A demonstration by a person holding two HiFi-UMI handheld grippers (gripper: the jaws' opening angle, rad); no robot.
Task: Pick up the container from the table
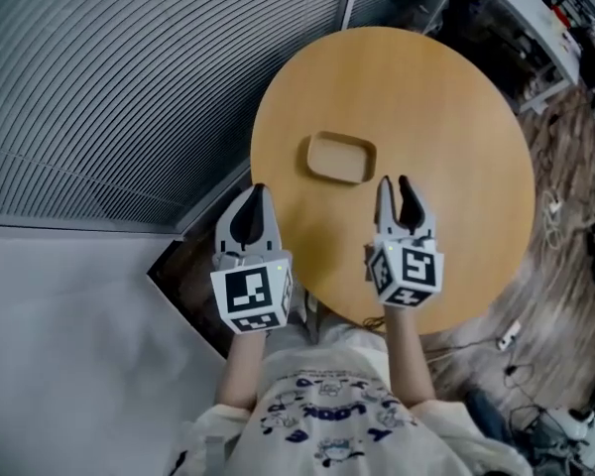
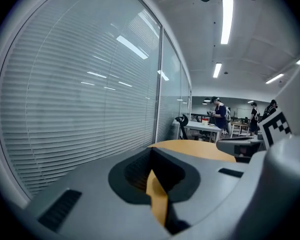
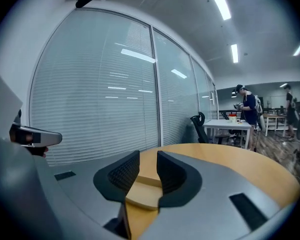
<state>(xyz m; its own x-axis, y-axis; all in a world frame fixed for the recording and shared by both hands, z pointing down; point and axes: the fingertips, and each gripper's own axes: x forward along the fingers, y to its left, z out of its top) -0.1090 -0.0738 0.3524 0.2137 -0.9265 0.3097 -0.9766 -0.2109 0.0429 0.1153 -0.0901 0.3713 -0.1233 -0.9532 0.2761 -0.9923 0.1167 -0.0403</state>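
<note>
Shallow tan container untouched, mid-table.
Head view: sits on the round table, just beyond the right gripper; left gripper at the near-left edge. Left gripper view: jaws pinched together, empty. Right gripper view: jaws parted, container ahead through the gap. Probably light, stiff, smooth; best pinched by the near rim.

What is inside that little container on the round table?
Nothing shows inside the container: its shallow inside looks bare from above. The patch of table beneath it is covered.

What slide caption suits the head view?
Left gripper shut, right gripper open, both short of the container on round table.
</note>
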